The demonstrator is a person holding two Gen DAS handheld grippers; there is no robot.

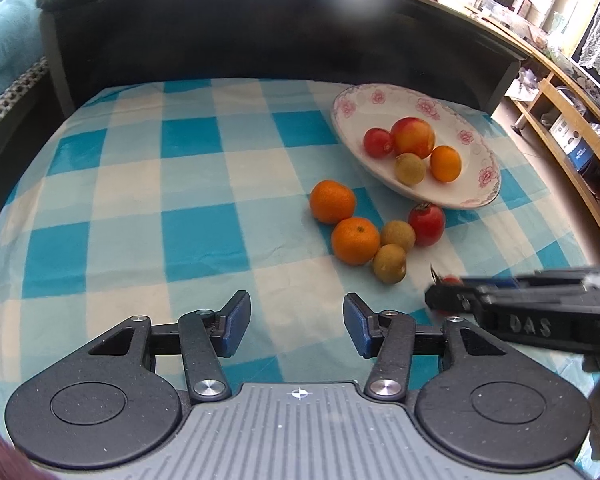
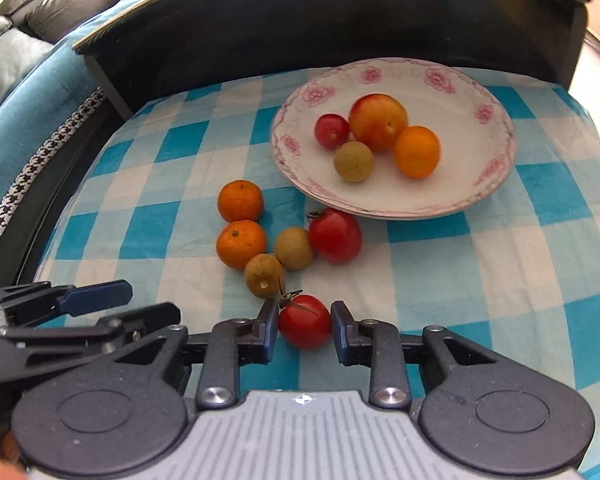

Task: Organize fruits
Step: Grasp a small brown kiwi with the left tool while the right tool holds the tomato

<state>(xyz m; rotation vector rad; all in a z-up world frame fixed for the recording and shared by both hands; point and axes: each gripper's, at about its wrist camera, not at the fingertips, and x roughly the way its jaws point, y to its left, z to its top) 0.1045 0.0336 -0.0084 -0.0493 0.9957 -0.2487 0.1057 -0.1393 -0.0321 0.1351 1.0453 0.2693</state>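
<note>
**A:** Fruits, status?

**B:** Abt 4 of 10 done. Floral plate (image 2: 496,184) holds a small red tomato (image 2: 332,131), a peach-like fruit (image 2: 378,122), a smooth orange fruit (image 2: 416,152) and one tan-green round fruit (image 2: 354,161). 6 left on the checked cloth (image 2: 500,280): two mandarins (image 2: 240,201) (image 2: 241,244), two more tan-green ones (image 2: 294,249) (image 2: 265,276), a big tomato (image 2: 335,236) just beside the plate, plus the stemmed tomato (image 2: 305,322) nearest me.

**A:** Where's that last one vs. your jaws?

**B:** Right between the pads of my right gripper (image 2: 305,312), stem pointing up-left, sitting on the cloth. Pads flank it, v. close to the skin each side, but jaws look released, not clamped yet, imo.

**A:** Left side?

**B:** My left gripper (image 1: 296,312) has its jaws apart w/ nothing between, over bare cloth, well short of the loose cluster.

**A:** Next?

**B:** Prob. squeeze gently, since the skin's soft, then lift to the plate.
</note>
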